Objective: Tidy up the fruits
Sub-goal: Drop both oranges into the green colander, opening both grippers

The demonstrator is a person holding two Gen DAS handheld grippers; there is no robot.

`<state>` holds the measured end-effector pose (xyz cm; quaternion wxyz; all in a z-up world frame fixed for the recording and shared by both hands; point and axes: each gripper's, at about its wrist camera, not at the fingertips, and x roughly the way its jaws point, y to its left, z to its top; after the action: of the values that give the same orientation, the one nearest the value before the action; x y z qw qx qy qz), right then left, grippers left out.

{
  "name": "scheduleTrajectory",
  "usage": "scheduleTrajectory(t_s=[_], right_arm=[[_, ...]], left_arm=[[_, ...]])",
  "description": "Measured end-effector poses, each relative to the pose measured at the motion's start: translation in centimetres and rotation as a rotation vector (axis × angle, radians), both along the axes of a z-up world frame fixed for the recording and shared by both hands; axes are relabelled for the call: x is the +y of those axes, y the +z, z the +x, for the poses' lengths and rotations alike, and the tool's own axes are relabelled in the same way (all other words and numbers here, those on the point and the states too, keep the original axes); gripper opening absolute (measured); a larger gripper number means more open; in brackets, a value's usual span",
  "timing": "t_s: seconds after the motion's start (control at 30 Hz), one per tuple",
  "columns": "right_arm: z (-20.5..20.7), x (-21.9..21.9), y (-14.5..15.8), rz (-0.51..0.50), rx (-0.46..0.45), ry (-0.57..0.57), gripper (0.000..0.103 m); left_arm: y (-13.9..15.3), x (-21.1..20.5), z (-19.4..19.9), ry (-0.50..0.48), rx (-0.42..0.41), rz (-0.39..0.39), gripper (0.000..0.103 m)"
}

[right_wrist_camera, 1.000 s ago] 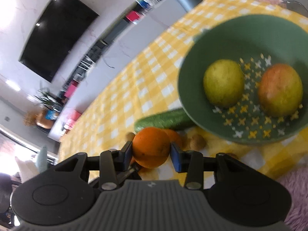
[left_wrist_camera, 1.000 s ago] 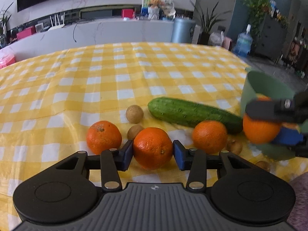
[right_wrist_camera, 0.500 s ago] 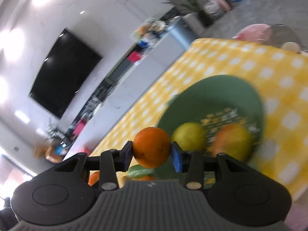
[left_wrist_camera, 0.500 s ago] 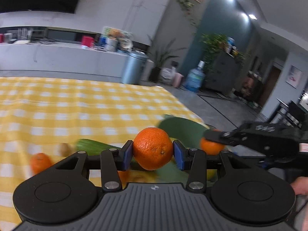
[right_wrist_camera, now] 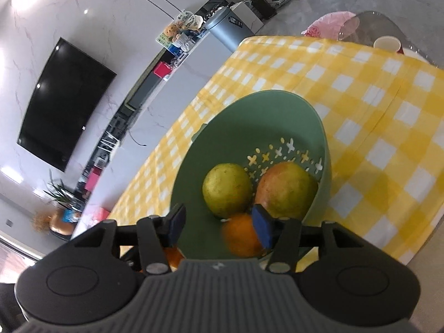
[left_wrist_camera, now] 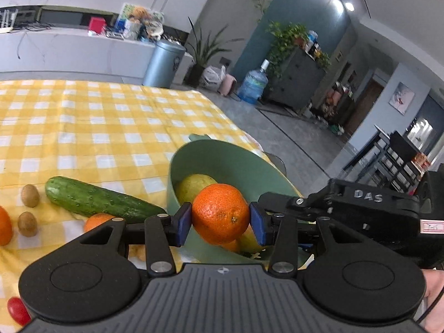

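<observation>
Left gripper [left_wrist_camera: 220,223] clamped on 1 orange [left_wrist_camera: 220,213] over green bowl [left_wrist_camera: 236,163] rim. Right gripper [right_wrist_camera: 219,226] jaws wide apart, empty; 3 fruits in bowl.

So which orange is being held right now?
The orange squeezed between the left gripper pads; the other oranges lie loose on the table or in the green bowl.

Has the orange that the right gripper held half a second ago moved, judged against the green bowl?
Yes. The orange has dropped from between the right gripper's now-open jaws into the green bowl, beside the two fruits.
</observation>
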<state>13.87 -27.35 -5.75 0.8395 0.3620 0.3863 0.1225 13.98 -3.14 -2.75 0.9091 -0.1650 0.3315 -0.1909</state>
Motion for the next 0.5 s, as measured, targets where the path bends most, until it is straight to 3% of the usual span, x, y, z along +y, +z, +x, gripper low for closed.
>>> scheduleTrajectory(t_s=[0.17, 0.43, 0.5], right_arm=[[0.2, -0.5, 0.0, 0.019, -0.007, -0.029, 0.057], [0.1, -0.6, -0.1, 0.04, -0.006, -0.034, 0.057], [0.0, -0.6, 0.0, 0.041, -0.007, -0.03, 0.057]], left_arm=[[-0.3, -0.9, 1.1, -0.024, 0.019, 0.052, 0.05], [-0.3, -1.1, 1.0, -0.056, 0.016, 0.013, 0.051], [-0.1, -1.1, 0.8, -0.022, -0.006, 0.037, 0.06]])
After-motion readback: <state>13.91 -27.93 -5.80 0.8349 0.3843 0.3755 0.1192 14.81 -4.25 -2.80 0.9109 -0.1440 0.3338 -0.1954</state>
